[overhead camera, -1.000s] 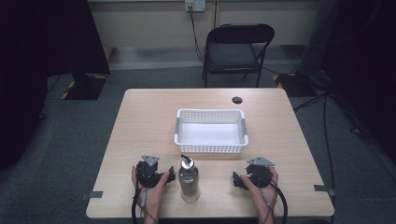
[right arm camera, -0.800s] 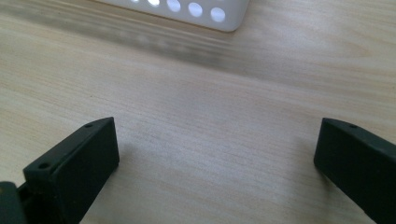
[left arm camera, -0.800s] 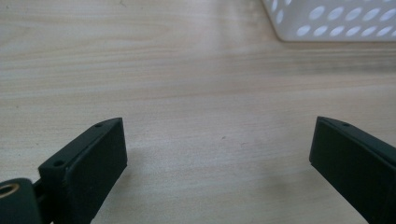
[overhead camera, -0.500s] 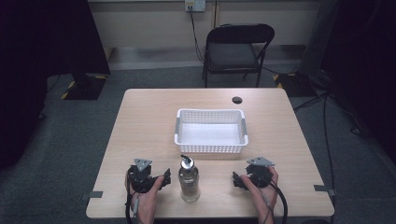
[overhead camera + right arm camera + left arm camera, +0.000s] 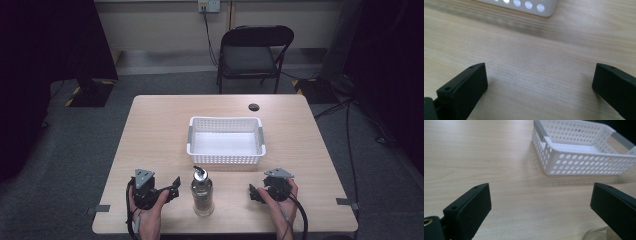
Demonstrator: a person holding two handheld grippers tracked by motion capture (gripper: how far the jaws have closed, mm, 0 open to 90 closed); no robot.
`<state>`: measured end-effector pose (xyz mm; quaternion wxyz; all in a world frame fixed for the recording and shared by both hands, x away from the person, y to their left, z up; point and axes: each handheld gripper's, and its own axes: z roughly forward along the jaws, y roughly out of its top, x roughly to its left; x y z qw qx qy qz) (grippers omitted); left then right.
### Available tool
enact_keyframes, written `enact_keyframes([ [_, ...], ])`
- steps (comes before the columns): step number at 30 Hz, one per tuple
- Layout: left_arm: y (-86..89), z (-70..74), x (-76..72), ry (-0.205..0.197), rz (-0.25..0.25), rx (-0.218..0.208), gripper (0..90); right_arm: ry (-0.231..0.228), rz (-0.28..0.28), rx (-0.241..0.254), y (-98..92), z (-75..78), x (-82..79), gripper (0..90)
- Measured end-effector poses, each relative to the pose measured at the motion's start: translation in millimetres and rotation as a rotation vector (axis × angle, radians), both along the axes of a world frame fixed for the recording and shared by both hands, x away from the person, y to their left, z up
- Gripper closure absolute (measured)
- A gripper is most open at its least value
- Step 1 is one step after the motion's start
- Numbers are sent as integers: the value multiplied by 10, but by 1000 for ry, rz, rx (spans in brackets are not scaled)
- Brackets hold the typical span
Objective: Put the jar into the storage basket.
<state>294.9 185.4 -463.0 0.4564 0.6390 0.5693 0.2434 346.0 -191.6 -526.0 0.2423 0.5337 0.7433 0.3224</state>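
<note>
two grippers rest near the front edge of the table [image 5: 150, 125], one in each hand, with a glass bottle [image 5: 202, 195] standing upright between them. the left gripper [image 5: 172, 186] sits just beside the bottle, angled toward it, its jaws spread wide with nothing between them; in the left gripper view a curve of glass shows at the bottom right, beside the right jaw. the right gripper [image 5: 252, 192] lies a little further from the bottle, jaws likewise wide apart over bare wood.

the bottle is tall and narrow with a metal pourer on top, so it probably tips easily: a jaw that meets it off-centre or high on the neck could knock it over or push it toward the table's edge. smooth glass may also slip in a loose grip.

beyond the bottle, the white perforated basket [image 5: 225, 158] stands mid-table with nothing in it. further back a small dark disc [image 5: 254, 106] lies near the far edge.
</note>
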Motion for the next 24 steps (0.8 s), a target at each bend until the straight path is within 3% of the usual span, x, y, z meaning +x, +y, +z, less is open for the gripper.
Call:
enact_keyframes([
  [11, 22, 266, -219, -90, -59, -37, 21, 0, 0, 0, 0, 0, 0, 0],
  [14, 17, 360, -306, -85, -99, -63, 22, 0, 0, 0, 0, 0, 0, 0],
  [20, -10, 556, -483, -158, -136, -60, 23, 0, 0, 1, 0, 0, 0, 0],
  [22, -21, 596, -520, -178, -162, -65, 23, 0, -1, 1, 1, 0, 0, 0],
  [24, -55, 630, -554, -202, -225, -67, 23, 0, -1, 1, 1, 0, 0, 0],
])
